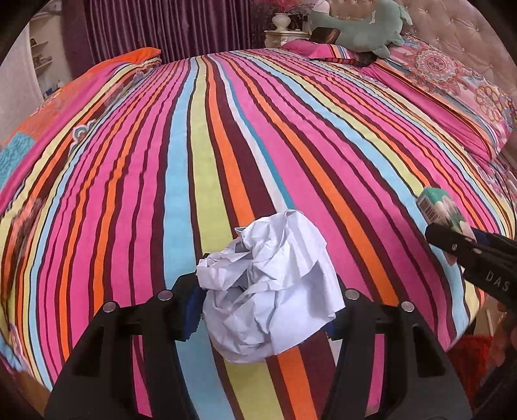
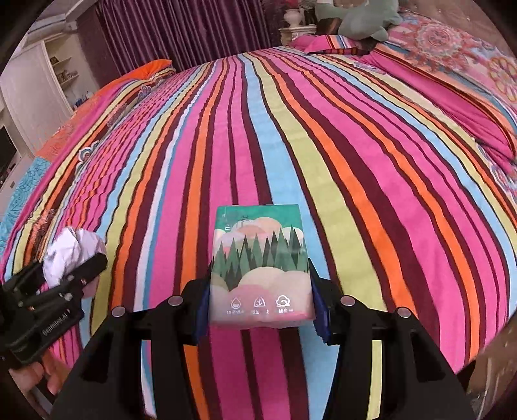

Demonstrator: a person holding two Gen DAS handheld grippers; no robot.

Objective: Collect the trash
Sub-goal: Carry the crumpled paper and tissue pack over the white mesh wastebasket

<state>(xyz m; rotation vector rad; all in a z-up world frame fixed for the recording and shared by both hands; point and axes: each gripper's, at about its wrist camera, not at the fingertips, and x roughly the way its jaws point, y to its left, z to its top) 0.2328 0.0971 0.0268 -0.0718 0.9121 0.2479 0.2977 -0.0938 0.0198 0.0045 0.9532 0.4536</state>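
A crumpled ball of white paper (image 1: pixel 271 287) sits between the jaws of my left gripper (image 1: pixel 263 310), which is shut on it and holds it above the striped bedspread (image 1: pixel 226 129). My right gripper (image 2: pixel 261 307) is shut on a tissue pack (image 2: pixel 258 261) printed with green trees and pink clouds. In the left wrist view the right gripper (image 1: pixel 452 239) and the tissue pack (image 1: pixel 439 206) show at the right edge. In the right wrist view the left gripper (image 2: pixel 77 274) with the white paper (image 2: pixel 68 252) shows at the lower left, a hand under it.
The bed fills both views. Patterned pillows (image 1: pixel 452 80) and a green plush toy (image 1: pixel 362 29) lie at the head, far right. A white nightstand with a vase (image 1: pixel 284 29) stands behind. Purple curtains (image 1: pixel 161 29) and white shelves (image 2: pixel 58 84) lie beyond the bed's far side.
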